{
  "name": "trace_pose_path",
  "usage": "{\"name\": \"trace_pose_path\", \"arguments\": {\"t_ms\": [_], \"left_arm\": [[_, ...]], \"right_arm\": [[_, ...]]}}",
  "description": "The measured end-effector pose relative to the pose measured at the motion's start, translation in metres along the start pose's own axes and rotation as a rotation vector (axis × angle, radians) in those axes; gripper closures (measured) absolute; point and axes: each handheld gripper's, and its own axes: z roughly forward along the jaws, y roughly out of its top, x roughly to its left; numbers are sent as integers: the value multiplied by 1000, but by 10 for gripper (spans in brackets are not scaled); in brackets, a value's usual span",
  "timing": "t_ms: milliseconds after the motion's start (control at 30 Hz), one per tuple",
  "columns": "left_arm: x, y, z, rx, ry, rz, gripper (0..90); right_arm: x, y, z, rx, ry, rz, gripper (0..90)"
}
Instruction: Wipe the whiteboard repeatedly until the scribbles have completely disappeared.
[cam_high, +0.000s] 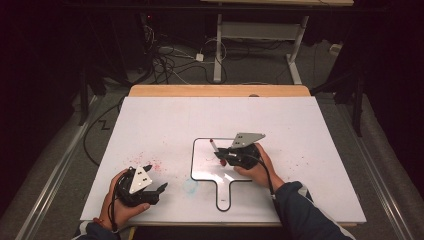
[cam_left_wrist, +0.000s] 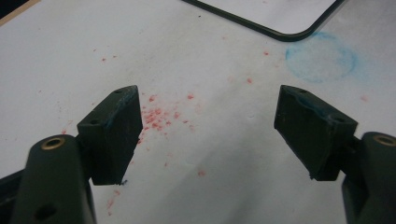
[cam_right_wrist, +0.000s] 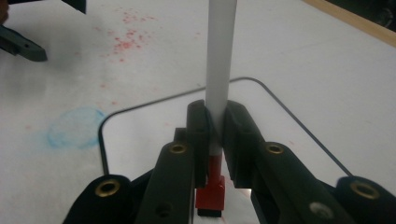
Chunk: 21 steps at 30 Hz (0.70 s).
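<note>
A small whiteboard (cam_high: 205, 167) with a black rim and a handle lies on the white table (cam_high: 300, 130). My right gripper (cam_high: 221, 157) hovers over the board, shut on a white marker (cam_high: 214, 146). In the right gripper view the marker (cam_right_wrist: 220, 51) runs up from between the jaws of the right gripper (cam_right_wrist: 217, 121), and its red end (cam_right_wrist: 211, 191) sticks out below them. The left gripper (cam_high: 157, 177) rests near the front left of the table. In its own view the left gripper (cam_left_wrist: 208, 126) stands open, with nothing between the jaws.
Red specks (cam_left_wrist: 159, 116) and a round blue smudge (cam_left_wrist: 321, 57) mark the table left of the board's handle. A wooden strip (cam_high: 220, 90) borders the table's far edge. Beyond it, cables and a desk frame (cam_high: 260, 35) stand on the floor.
</note>
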Motion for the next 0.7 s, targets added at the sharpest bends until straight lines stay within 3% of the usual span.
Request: {"name": "trace_pose_path", "arguments": {"t_ms": [133,233,433,700], "left_arm": [[0,-1,0,-1,1,0,223],[1,-2,-1,0,0,-3,223],[0,-1,-1,0,-3,5,224],[-1,0,0,0,-4,8,223]], "right_arm": [[10,9,15,-5,25,-19,821],[8,9,17,-4,26,-15,821],[-8,-1,0,-2,-3,17,821],[-23,-19,-28,22,-60,15,821]]}}
